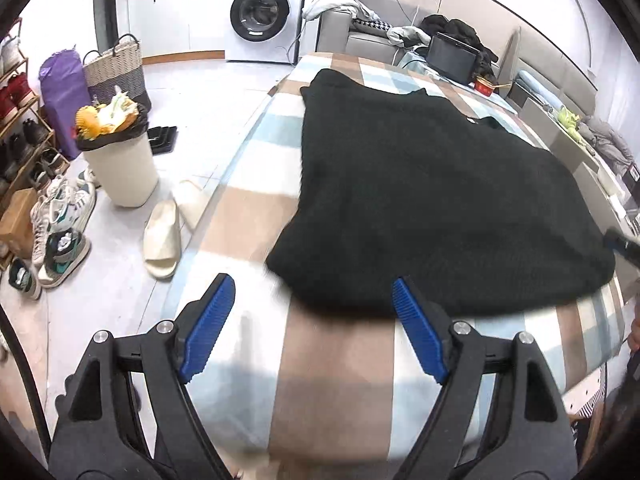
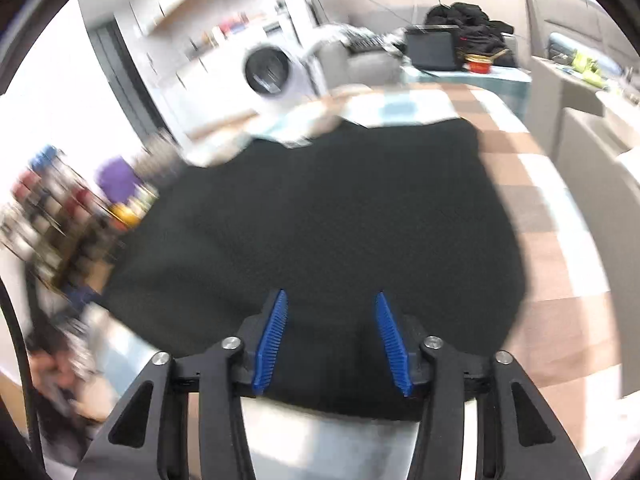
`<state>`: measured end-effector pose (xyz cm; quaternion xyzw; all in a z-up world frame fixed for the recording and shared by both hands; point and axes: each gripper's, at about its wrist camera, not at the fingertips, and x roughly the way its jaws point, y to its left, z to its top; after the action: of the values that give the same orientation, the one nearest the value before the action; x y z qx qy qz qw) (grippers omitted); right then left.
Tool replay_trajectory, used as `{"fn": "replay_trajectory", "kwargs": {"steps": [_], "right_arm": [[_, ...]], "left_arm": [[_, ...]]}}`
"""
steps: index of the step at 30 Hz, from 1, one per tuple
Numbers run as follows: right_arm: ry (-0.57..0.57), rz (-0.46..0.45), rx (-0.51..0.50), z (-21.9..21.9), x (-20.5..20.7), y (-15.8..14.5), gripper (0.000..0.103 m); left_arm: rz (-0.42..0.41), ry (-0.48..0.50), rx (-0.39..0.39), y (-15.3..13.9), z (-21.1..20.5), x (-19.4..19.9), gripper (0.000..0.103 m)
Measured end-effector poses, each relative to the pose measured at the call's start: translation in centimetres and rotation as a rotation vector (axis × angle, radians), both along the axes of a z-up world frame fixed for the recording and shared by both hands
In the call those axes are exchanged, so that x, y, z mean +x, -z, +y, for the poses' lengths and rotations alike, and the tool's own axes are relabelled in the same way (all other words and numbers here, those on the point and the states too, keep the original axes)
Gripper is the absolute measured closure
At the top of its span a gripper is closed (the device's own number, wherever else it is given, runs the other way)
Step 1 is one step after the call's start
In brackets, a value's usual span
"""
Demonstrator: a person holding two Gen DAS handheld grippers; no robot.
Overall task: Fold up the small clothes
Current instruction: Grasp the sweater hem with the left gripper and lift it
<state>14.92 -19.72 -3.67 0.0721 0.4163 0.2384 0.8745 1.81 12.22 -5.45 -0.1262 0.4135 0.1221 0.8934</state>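
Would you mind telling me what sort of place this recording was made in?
Most likely a small lived-in flat: a washing machine by white cabinets, a grey sofa and a full shoe rack beside the checked cloth.

A home: washing machine [image 1: 262, 16], shoe rack [image 1: 20, 120], sofa [image 1: 360, 36].

Bright, even indoor light. Soft shadow across the checked bed cover [image 1: 332, 360] toward 6 o'clock. Left wrist view mostly sharp, slight smear at the black garment [image 1: 420, 200] edge. Right wrist view heavily motion-blurred, worst toward 9 o'clock. Strong fisheye bending, dark corners.
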Motion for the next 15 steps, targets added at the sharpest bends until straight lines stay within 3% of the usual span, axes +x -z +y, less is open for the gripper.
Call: {"fn": "replay_trajectory", "kwargs": {"steps": [4,9,13,15], "right_arm": [[-0.056,-0.051,0.013,3.7,-1.5,-0.6,0.043],[-0.112,-0.006,0.005,6.4,-2.0,0.8,0.04],[-0.124,0.004,-0.001,7.0,-1.4,1.4,0.04],[-0.13,-0.002,0.004,7.1,-1.7,1.4,0.039]], "left_arm": [[0.018,0.007,-0.049,0.2,-0.6,-2.0,0.024],[-0.016,0.014,-0.134,0.8,-1.6,-1.7,0.023],[-0.082,-0.002,-0.194,0.9,-1.9,1.3,0.023],[-0.109,-0.028,-0.209,0.9,-1.9,2.9,0.028]]}}
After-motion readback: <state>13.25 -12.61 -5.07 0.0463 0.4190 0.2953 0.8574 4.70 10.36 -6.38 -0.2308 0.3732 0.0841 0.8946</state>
